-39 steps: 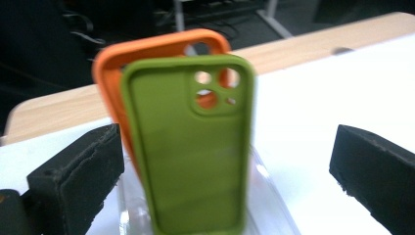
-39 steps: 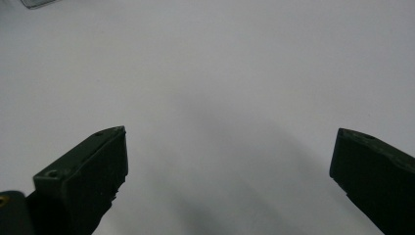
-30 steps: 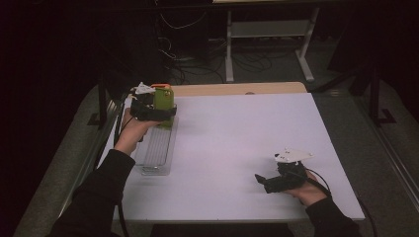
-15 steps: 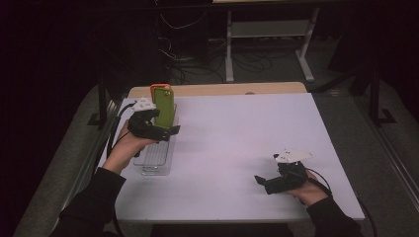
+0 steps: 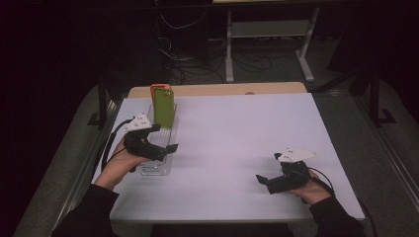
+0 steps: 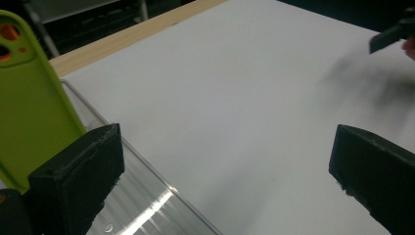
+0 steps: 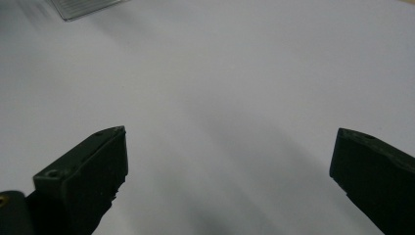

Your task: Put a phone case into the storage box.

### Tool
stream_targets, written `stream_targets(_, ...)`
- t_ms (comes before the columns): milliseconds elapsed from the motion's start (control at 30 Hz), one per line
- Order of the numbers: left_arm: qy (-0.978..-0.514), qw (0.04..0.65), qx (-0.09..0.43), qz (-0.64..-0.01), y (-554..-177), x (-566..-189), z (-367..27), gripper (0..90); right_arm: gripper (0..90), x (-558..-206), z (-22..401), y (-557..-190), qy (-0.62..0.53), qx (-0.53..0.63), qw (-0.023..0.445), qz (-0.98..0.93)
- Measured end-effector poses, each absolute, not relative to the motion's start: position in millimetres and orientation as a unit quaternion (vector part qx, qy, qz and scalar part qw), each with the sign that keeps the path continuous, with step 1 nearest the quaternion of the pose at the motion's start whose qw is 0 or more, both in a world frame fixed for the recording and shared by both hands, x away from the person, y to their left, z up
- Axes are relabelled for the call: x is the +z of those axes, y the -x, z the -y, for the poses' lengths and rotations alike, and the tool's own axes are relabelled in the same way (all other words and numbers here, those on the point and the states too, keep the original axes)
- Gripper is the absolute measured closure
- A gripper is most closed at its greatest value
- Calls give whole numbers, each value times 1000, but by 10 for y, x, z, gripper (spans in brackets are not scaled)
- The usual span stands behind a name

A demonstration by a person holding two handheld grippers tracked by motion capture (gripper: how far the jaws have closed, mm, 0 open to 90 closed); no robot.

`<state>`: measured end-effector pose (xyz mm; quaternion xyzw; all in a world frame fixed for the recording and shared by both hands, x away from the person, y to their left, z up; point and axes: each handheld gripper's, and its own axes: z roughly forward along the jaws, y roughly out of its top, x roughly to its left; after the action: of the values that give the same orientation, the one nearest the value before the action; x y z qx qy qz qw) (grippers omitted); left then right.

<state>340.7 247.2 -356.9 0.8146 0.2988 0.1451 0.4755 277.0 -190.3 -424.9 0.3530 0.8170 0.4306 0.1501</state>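
Note:
A green phone case (image 5: 163, 107) with an orange rim stands upright at the far end of a clear plastic tray (image 5: 159, 165) on the left of the white table. My left gripper (image 5: 167, 151) hovers over the tray's near half, apart from the case, open and holding nothing. In the left gripper view the case (image 6: 29, 93) rises at the left behind the left jaw, the tray's rim (image 6: 142, 196) runs below, and the left gripper (image 6: 225, 147) gapes wide. My right gripper (image 5: 263, 181) rests low near the front right, open and holding nothing; in its own view the right gripper (image 7: 230, 139) spans bare table.
The white table top (image 5: 247, 128) ends in a wooden strip (image 5: 222, 89) at the far edge. A jaw of the other gripper (image 6: 391, 35) shows far right in the left gripper view. A corner of the tray (image 7: 83, 7) shows in the right gripper view.
My left gripper has let go of the green case and drawn back toward the person. The case now stands alone in the tray. The right gripper has stayed put.

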Motion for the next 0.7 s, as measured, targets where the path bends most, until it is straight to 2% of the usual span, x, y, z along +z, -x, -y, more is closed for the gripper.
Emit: stream_targets(700, -820, 473, 144, -288, -3071, -3844, -2561, 0, 0, -4250, 1903, -2776, -346, 431, 148, -820)
